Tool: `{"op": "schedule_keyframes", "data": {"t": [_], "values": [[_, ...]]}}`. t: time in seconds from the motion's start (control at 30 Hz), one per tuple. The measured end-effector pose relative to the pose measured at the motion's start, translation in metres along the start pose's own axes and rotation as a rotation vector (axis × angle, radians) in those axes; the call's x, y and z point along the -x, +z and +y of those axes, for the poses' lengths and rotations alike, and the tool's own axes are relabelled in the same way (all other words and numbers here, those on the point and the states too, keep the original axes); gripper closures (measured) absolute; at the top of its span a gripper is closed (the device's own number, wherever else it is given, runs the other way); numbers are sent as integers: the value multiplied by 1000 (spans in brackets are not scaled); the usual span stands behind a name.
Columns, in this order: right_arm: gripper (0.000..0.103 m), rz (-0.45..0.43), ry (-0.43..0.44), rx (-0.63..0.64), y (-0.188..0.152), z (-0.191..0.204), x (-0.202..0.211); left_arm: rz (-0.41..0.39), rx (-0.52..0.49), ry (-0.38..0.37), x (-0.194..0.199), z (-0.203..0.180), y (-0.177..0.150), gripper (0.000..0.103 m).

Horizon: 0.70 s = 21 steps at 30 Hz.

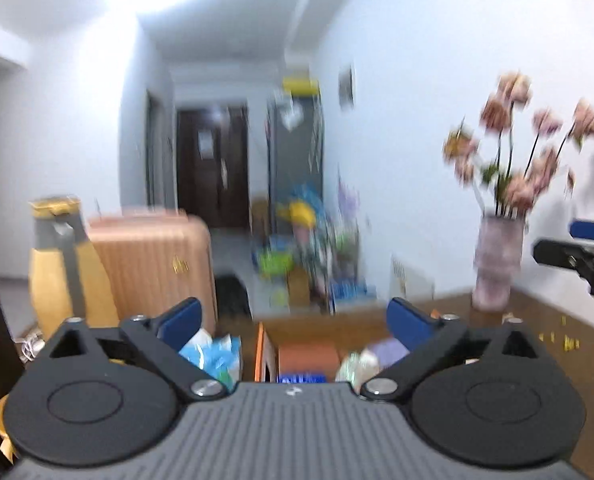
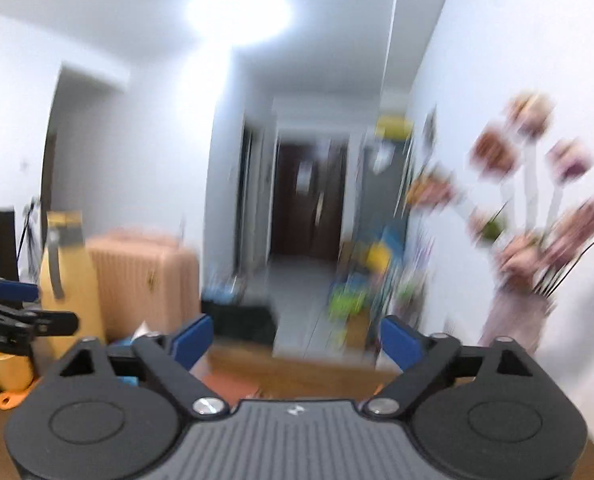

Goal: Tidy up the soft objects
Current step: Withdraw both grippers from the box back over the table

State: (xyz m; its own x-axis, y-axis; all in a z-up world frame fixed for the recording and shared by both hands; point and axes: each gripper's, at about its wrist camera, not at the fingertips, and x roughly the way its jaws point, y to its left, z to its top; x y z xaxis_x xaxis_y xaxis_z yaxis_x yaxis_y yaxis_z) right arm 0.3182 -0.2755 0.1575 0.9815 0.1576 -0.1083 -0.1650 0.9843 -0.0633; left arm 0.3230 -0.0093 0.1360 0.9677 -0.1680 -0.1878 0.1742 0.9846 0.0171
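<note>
left gripper (image 1: 293, 318) agape; right gripper (image 2: 297, 338) agape

White walls (image 1: 437, 80), bright ceiling light (image 2: 239, 10), dark door (image 1: 213, 164) down hallway, wooden table (image 1: 557, 320).

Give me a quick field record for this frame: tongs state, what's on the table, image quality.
left tongs: open, nothing between the fingers, raised over the table
right tongs: open, nothing held, aimed down the hallway
table: brown wood
vase: on table by the right wall, holds pink flowers
soft packs: blue-white one below the left tongs, too blurred to identify
orange box: below the left tongs, partly hidden
yellow mug: far left
suitcase: pink, behind the table
image quality: motion blur in both views
</note>
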Motion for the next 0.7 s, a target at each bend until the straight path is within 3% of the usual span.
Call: {"op": "schedule_keyframes", "data": {"t": [0.07,0.27,0.43,0.53,0.7], "values": [[8,-56,-12,-7,-15,-2,26,-28,6,-7,18,-11,-10,2],[6,-81,-24,-41,-36,1,60,-71,-4,-30,47,-38,-25,2],[3,-87,-38,-22,-41,8,78,-85,9,-26,71,-34,-36,0],[2,-78,-60,-39,-61,14,99,-58,14,-4,88,-36,-58,0],[2,-6,-58,-64,-117,23,147,-9,23,-31,137,-40,-112,0]]}}
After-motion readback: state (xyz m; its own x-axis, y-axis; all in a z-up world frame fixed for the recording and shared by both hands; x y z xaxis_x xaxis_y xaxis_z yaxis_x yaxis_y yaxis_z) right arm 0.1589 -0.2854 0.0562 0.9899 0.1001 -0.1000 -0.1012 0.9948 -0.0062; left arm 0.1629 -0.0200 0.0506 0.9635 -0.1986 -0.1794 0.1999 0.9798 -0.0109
